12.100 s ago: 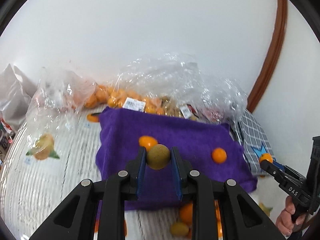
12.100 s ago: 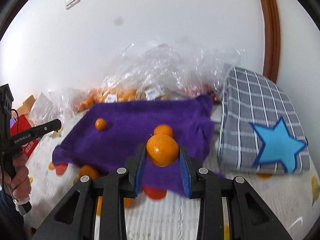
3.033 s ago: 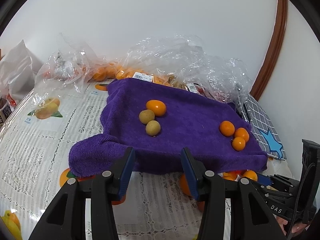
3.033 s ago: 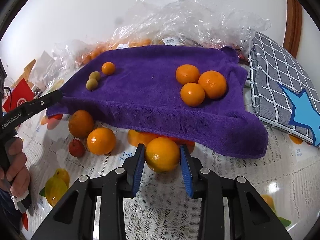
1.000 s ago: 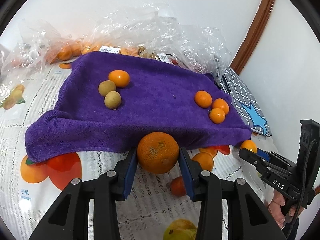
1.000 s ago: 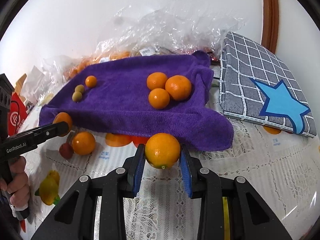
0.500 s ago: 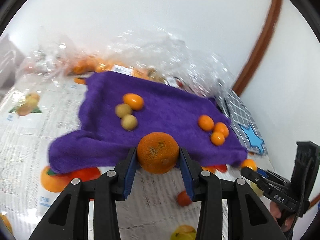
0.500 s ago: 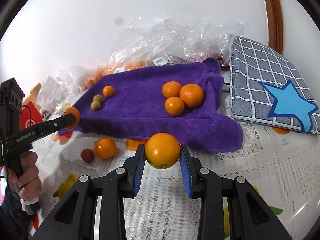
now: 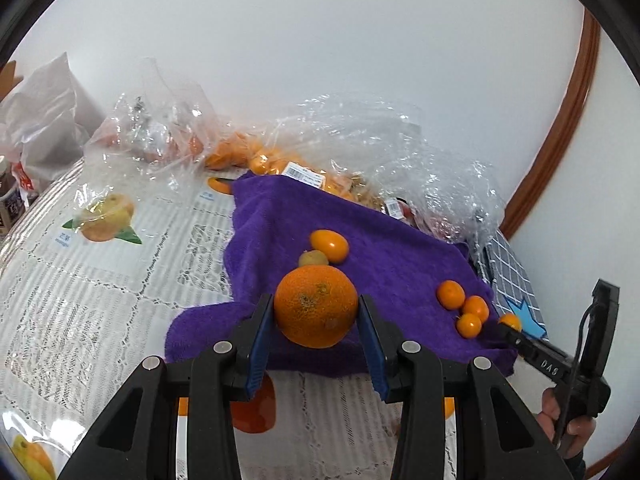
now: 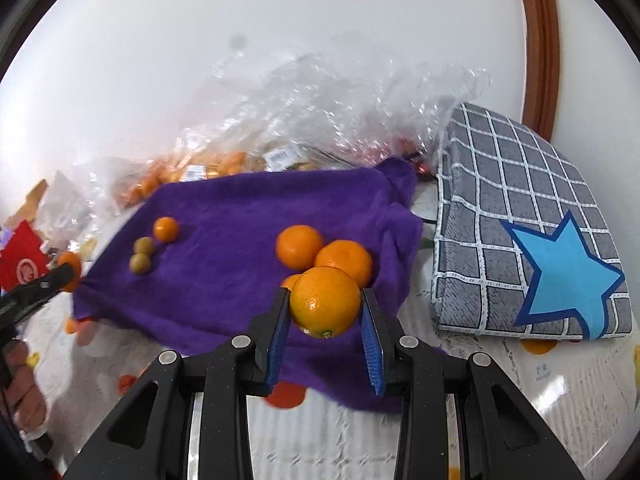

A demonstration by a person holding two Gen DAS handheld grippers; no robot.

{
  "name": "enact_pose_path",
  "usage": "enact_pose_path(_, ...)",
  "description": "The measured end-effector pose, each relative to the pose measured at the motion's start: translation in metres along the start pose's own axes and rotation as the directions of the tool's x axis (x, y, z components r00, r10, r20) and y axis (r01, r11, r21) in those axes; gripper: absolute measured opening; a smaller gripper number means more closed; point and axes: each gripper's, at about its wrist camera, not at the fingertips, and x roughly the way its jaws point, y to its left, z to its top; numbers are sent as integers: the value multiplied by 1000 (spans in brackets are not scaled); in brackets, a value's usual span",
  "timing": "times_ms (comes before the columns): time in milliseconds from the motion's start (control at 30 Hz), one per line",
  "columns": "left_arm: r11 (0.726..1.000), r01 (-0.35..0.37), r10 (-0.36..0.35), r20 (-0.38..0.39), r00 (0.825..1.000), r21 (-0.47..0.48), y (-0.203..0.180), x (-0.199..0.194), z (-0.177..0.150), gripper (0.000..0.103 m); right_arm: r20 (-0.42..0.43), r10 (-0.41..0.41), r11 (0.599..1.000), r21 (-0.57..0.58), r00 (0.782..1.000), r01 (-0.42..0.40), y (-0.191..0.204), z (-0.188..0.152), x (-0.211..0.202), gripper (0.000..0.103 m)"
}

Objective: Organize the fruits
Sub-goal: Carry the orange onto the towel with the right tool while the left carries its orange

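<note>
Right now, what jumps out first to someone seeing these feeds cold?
Each gripper clamps an orange: the left gripper holds a rough-skinned orange, the right gripper a smoother orange, both raised above the near edge of the purple towel. Three oranges cluster on the towel's right.

Right gripper (image 10: 325,336) clamped on an orange (image 10: 325,301), held over the near edge of the purple towel (image 10: 240,248).
On towel: mandarin cluster (image 10: 344,258) just behind the held orange, two small green fruits (image 10: 142,254) plus kumquat (image 10: 165,229) far left. Grey checked cushion (image 10: 520,240) right. Left gripper (image 10: 60,272) at left edge, gripping a small orange fruit (image 10: 72,263).
</note>
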Motion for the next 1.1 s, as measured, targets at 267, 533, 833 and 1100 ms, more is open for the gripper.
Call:
enact_pose_path(267,999,-34,34,-8,999,38,-3,8,-1,39,-21,26,1000,4,999,-26,-3,-6,11,34)
enact_pose_path(533,988,-103,105,-17,994,111,-17,26,10,39,12,-1,1000,-17,1000,1,5,-10,5,44)
enact_pose_path(833,981,-146,161,-121,979,125,-22,61,10,39,81,-25,1000,10,996,25,2,-10,-8,45)
enact_pose_path(1100,982,-130,145,-110,983,135,-22,61,7,40,142,-24,999,-41,990,30,15,-12,-17,45)
